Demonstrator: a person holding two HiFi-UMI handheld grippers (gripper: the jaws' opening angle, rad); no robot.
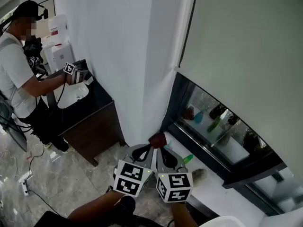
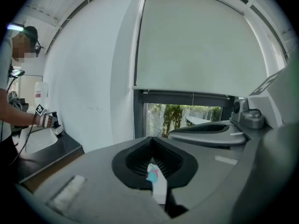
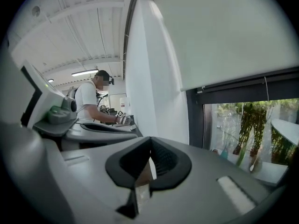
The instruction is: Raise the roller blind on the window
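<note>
We are holding the left gripper (image 2: 156,183) and the right gripper (image 3: 142,181) low and close side by side, in front of the corner of a plain white wall (image 1: 118,56). Both are showing their jaws pressed together on nothing, so neither is gripping any part of the blind. The pale grey fabric roller blind (image 1: 246,46) is hanging to the right of that wall, farther off than the jaw tips and well above them. It is covering most of the dark-framed window (image 1: 246,171) and leaving only a low strip of glass (image 2: 177,118) bare above the white sill (image 1: 218,193). Its straight bottom edge (image 2: 187,88) is running level, from the wall corner at the left out towards the far right, so we are judging that the raising has to go upward, across that long axis. A thin line (image 3: 266,90) is dropping a short way below that edge, and a dark line (image 1: 188,27) is running down the blind's left side. We cannot tell whether either is a pull cord or a chain. The right gripper is sitting on the window side of the pair, so we are judging it the nearer one, though it is pointing more at the wall corner, with the blind off to its right. The left gripper is facing the blind squarely. We are expecting the reach to go up, right and away from us.
</note>
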